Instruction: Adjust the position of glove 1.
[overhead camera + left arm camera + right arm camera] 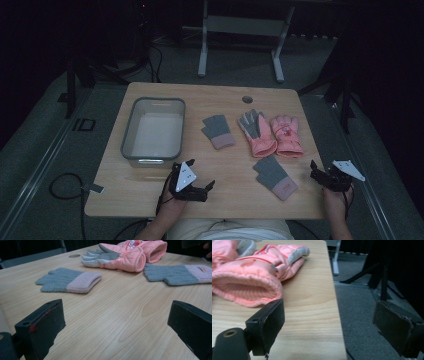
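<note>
Two grey knit gloves with pink cuffs lie flat on the wooden table [150, 192], one mid-table [218, 131] [67, 281] and one nearer the front right [275, 177] [175, 273]. Between and behind them lie two padded pink gloves side by side: one palm-up with a grey palm [257, 132] [117, 257], one to its right [286, 136] [252, 277]. My left gripper [209, 189] [117, 327] rests low at the front edge, open over bare wood. My right gripper [316, 172] [332, 327] is open at the table's right edge, just short of the pink glove's cuff.
A grey plastic bin [159, 100] stands on the left half of the table with nothing visible inside. A round cable hole [247, 99] is near the back edge. Beyond the table stands a white frame [240, 30]; a cable [62, 187] loops on the floor at left.
</note>
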`<state>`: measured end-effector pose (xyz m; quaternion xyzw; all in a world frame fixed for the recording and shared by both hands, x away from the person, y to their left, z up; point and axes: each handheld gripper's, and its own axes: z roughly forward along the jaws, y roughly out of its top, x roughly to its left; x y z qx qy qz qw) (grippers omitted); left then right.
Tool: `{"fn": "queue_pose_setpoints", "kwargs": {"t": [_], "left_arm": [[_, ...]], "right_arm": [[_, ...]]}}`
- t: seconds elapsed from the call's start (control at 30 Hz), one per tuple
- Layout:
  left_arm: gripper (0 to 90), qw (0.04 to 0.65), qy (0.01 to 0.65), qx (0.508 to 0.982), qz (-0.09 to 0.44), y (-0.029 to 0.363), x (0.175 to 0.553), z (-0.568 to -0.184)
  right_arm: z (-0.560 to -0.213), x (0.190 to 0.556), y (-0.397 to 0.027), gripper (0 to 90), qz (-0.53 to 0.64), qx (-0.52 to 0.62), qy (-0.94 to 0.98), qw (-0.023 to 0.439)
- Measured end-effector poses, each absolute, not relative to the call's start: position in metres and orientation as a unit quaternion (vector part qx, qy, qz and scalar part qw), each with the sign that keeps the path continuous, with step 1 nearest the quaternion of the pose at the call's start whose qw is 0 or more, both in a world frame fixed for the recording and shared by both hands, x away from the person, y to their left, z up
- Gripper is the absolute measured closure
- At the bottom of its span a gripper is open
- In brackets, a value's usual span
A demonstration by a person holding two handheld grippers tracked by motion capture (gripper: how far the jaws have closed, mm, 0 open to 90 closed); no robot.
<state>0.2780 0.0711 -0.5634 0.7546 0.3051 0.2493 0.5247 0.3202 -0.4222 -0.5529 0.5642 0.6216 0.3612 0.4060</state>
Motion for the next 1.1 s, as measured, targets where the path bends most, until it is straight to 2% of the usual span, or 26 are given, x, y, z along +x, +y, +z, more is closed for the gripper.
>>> {"fn": "queue_pose_setpoints", "kwargs": {"t": [0.5,0.83,1.1], "left_arm": [[0.7,0.529,0.314,0.75,0.245,0.072,0.279,-0.563],[0.7,0.524,0.306,0.752,0.256,0.07,0.277,-0.564],[0.7,0.524,0.307,0.753,0.254,0.07,0.277,-0.563]], "right_arm": [[-0.545,0.322,-0.427,10.7,0.369,0.565,0.639,0.37],[-0.503,0.318,-0.419,10.8,0.387,0.581,0.627,0.345],[-0.471,0.325,-0.402,10.7,0.414,0.551,0.637,0.345]]}}
